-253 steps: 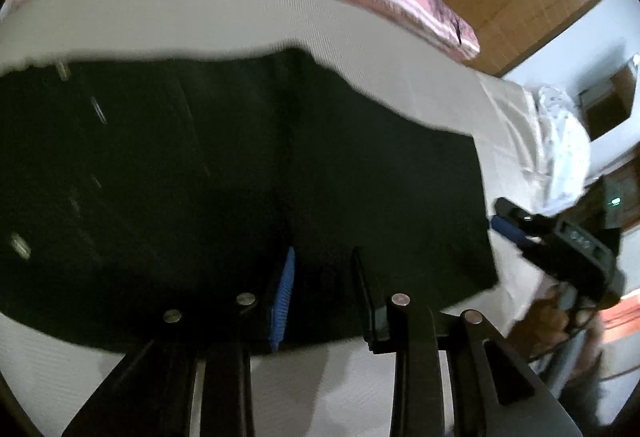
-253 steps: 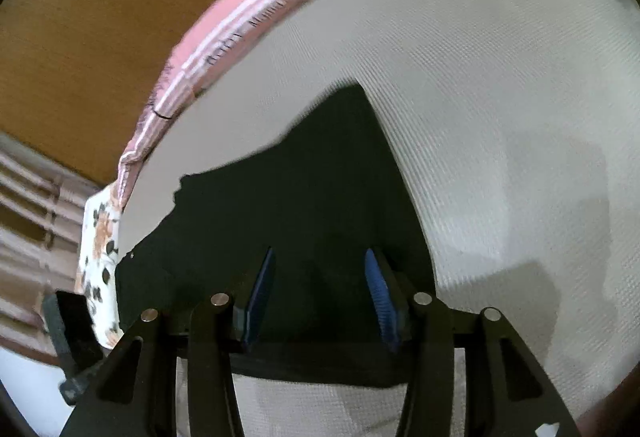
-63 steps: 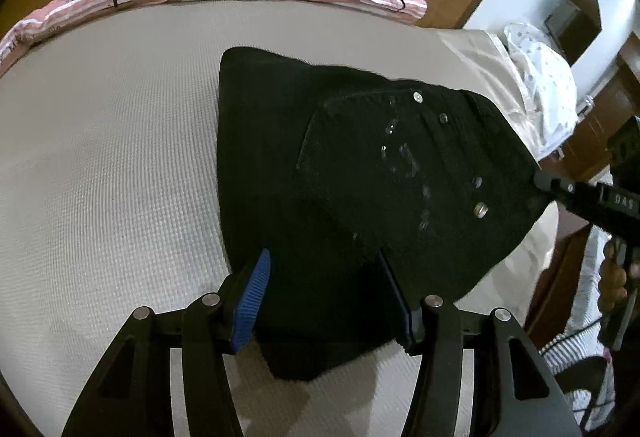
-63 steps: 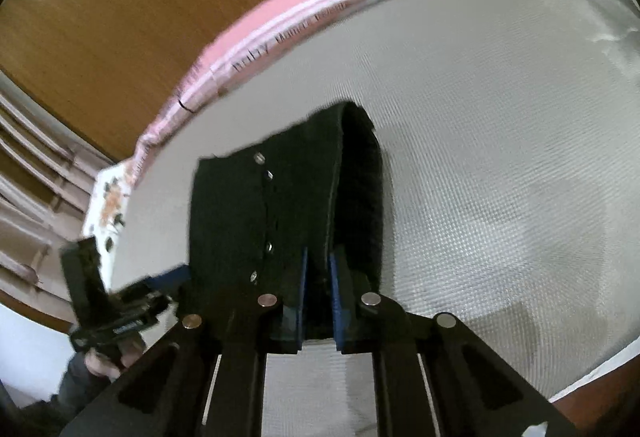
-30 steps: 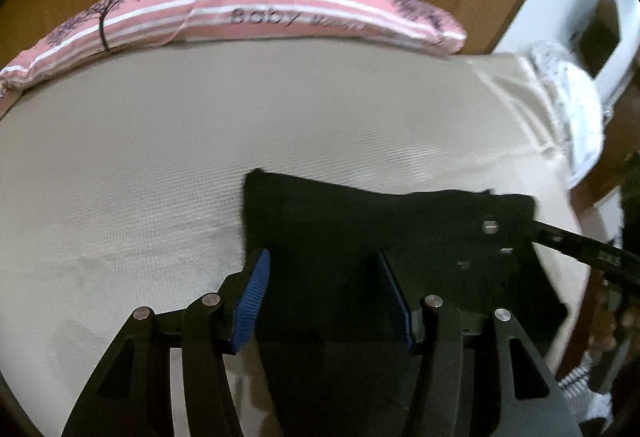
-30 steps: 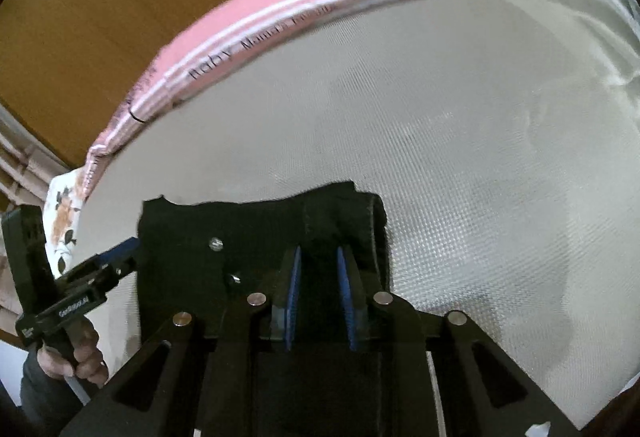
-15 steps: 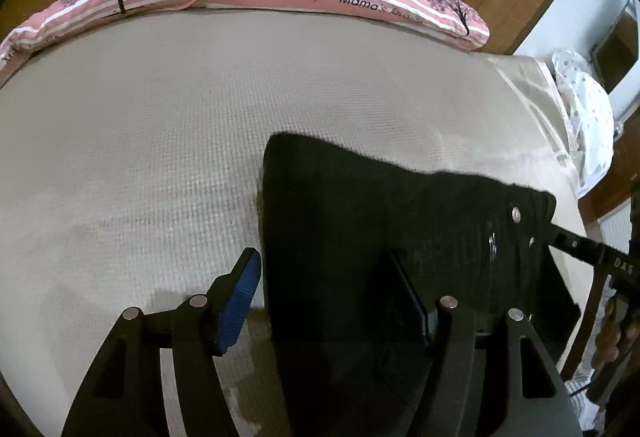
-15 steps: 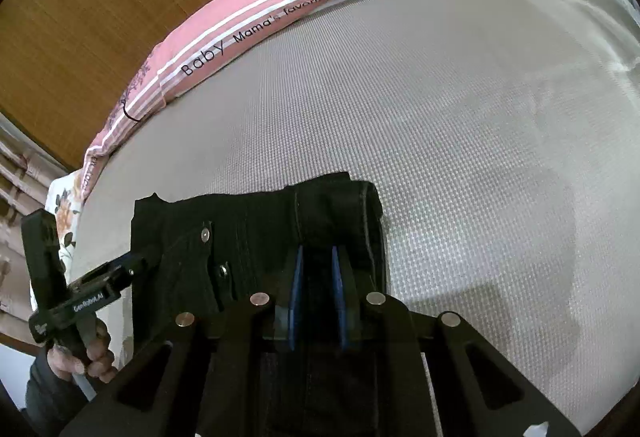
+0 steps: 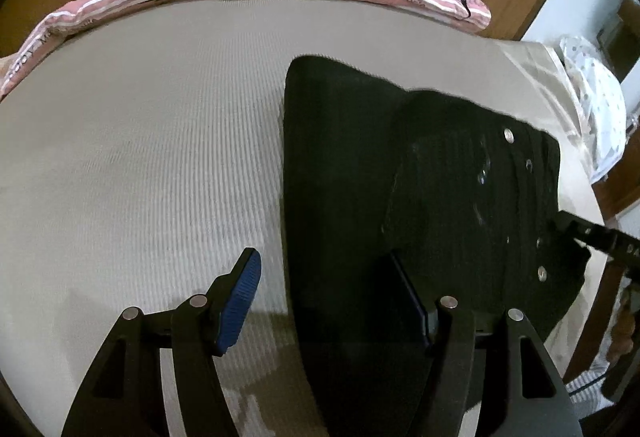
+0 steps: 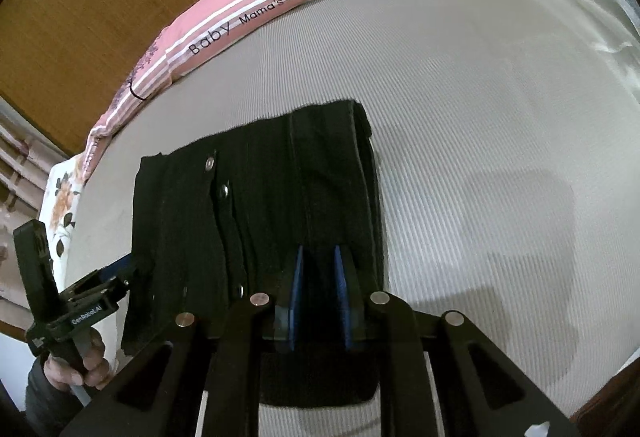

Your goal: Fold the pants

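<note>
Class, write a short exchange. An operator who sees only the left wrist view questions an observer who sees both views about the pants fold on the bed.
Operator: Is the other tool gripping anything?
Observer: Yes. The right gripper has its jaws shut on the near edge of the black pants.
Operator: What lies off the edge on my side?
Observer: A floral cloth lies beside the mattress there.

folded black pants [image 9: 400, 197] lie on beige bedsheet [image 9: 140, 157].
</note>
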